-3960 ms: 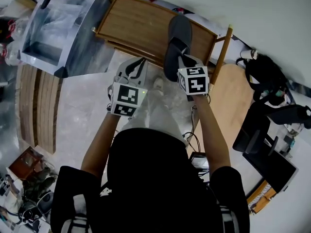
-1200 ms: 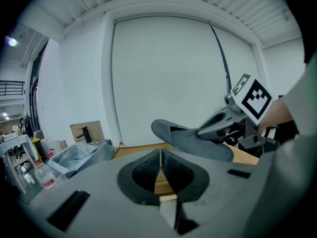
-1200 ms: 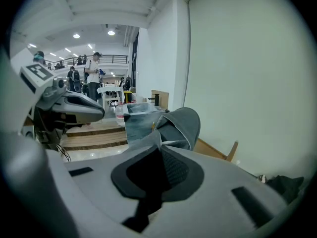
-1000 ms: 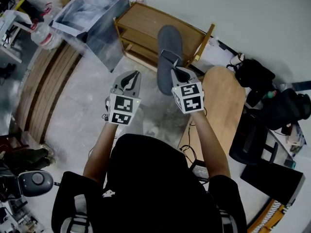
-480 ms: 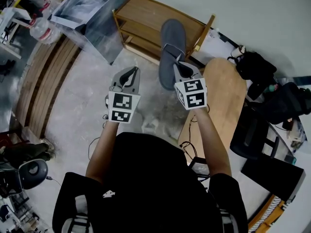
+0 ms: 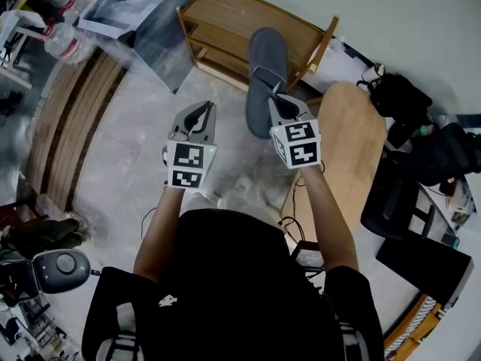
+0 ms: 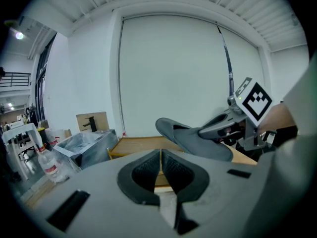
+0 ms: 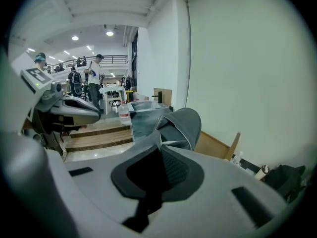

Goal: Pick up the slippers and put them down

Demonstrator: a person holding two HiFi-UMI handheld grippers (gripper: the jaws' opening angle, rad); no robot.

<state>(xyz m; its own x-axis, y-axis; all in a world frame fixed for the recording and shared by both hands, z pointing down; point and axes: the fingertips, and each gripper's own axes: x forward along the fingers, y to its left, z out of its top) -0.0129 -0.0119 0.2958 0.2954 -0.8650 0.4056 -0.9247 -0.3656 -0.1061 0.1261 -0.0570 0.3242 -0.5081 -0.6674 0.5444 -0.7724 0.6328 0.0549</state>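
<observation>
While little has shifted over the last second, the left gripper (image 6: 201, 111) stays shut and empty, pads pressed together. Just to its right hangs the grey slipper (image 6: 265, 59). The wooden rack (image 6: 225, 21) beyond it looks farther off than four seconds ago, so the slipper seems lifted clear, with set-down still ahead. The right gripper (image 6: 279, 104) is clamped on the slipper's side by the strap. The toe points ahead past the jaw tips, and the long axis runs roughly along them.

Left tool (image 6: 201, 110) held forward, jaws together, empty, right tool (image 6: 275, 101) beside it, clamped on slipper (image 6: 264, 55)
</observation>
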